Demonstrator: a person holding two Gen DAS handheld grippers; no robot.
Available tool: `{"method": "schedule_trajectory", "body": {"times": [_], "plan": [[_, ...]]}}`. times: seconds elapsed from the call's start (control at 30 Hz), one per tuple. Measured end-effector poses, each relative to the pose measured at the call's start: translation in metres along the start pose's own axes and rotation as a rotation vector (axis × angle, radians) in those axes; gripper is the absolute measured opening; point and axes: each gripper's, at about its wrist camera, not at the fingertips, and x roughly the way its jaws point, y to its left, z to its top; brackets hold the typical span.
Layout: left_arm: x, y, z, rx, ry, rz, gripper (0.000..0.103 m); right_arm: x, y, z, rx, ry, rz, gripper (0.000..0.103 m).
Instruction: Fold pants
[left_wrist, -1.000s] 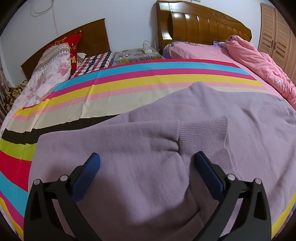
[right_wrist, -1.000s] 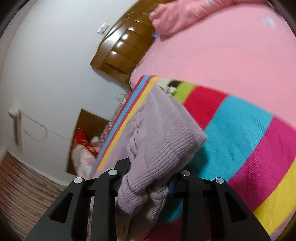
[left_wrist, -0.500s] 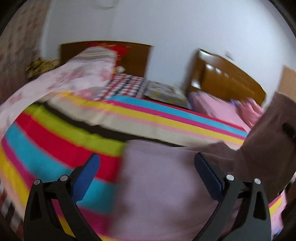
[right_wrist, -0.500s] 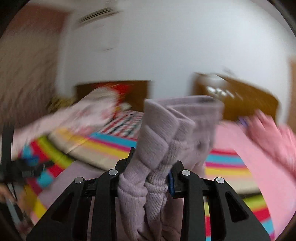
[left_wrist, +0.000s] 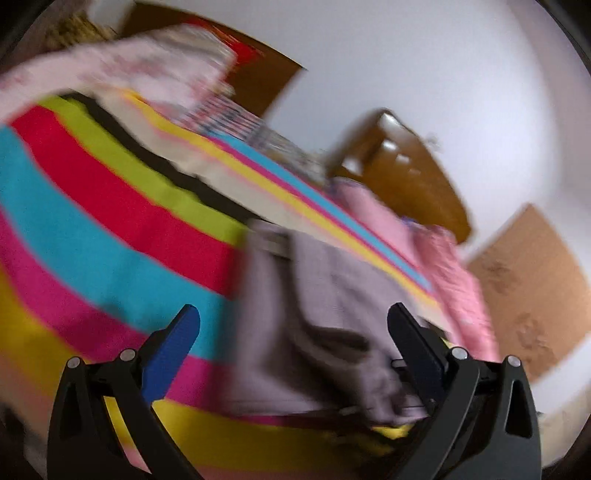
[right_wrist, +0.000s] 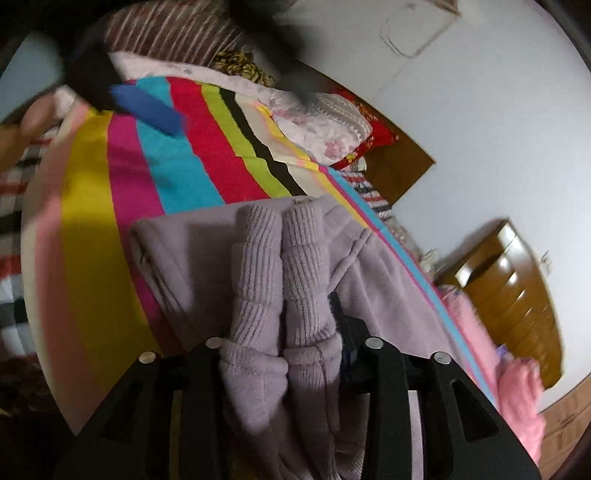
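The lilac knitted pants (right_wrist: 192, 240) lie on the striped bed sheet (right_wrist: 177, 166). Their two ribbed cuffs (right_wrist: 280, 266) stand side by side between the fingers of my right gripper (right_wrist: 282, 306), which hangs over the pants' folded body. Its jaws are opening, though the right finger still touches the cloth; the left finger is hidden behind it. In the blurred left wrist view the pants (left_wrist: 314, 314) lie bunched towards the right finger. My left gripper (left_wrist: 293, 317) is open with nothing in it, over the sheet (left_wrist: 110, 240). Its blue pad (right_wrist: 147, 107) shows in the right wrist view.
A person's hand (right_wrist: 22, 129) shows at the left edge. Pillows (right_wrist: 332, 122) and wooden headboards (right_wrist: 517, 288) stand at the bed's head. A pink quilt (left_wrist: 454, 280) lies on the neighbouring bed, with a wooden wardrobe (left_wrist: 524, 295) beyond. A checked cloth (right_wrist: 11, 206) hangs off the bed's near side.
My right gripper rolled and carried the cuffs across the bed until they hang over the pants' body. My left gripper, still open, slid left off the pants; its view swung and blurred.
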Motion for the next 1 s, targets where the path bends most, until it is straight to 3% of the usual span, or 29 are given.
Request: {"method": "schedule_trajectory", "body": {"times": [0.03,0.13,0.23,0.33,0.43,0.53,0.6,0.63,0.67,0.77,0.9,1.0], "plan": [[0.005,-0.003,0.0,-0.004,0.013,0.001,0.101,-0.004,0.0,-0.002,-0.016,-0.009,0.003,0.049],[0.015,-0.008,-0.001,-0.001,0.071,-0.015,0.101,-0.03,-0.019,-0.013,0.038,-0.07,0.073,0.063],[0.025,-0.011,-0.006,-0.024,0.132,-0.074,0.101,-0.056,-0.054,-0.039,0.18,-0.11,0.153,0.067],[0.034,-0.017,-0.011,-0.031,0.165,-0.115,0.1,-0.073,-0.092,-0.075,0.365,-0.088,0.132,0.068],[0.051,-0.024,-0.021,-0.041,0.256,-0.06,0.095,-0.081,-0.133,-0.114,0.574,-0.053,0.12,0.068],[0.059,-0.022,-0.026,-0.051,0.261,-0.028,0.093,-0.088,-0.161,-0.145,0.729,-0.041,0.106,0.068],[0.062,-0.022,-0.027,-0.078,0.269,-0.041,0.079,-0.09,-0.17,-0.163,0.794,-0.036,0.087,0.069],[0.064,-0.021,-0.026,-0.095,0.29,-0.073,0.063,-0.092,-0.172,-0.17,0.812,-0.032,0.082,0.069],[0.069,-0.02,-0.026,-0.115,0.316,-0.095,0.06,-0.092,-0.174,-0.176,0.829,-0.027,0.078,0.069],[0.08,-0.013,-0.026,-0.155,0.349,-0.093,0.059,-0.099,-0.17,-0.189,0.859,-0.027,0.082,0.069],[0.084,0.007,-0.021,-0.321,0.333,-0.165,0.062,-0.102,-0.165,-0.204,0.846,-0.015,0.07,0.072],[0.086,0.004,-0.022,-0.302,0.334,-0.128,0.062,-0.097,-0.15,-0.211,0.78,0.038,0.058,0.074]]}}
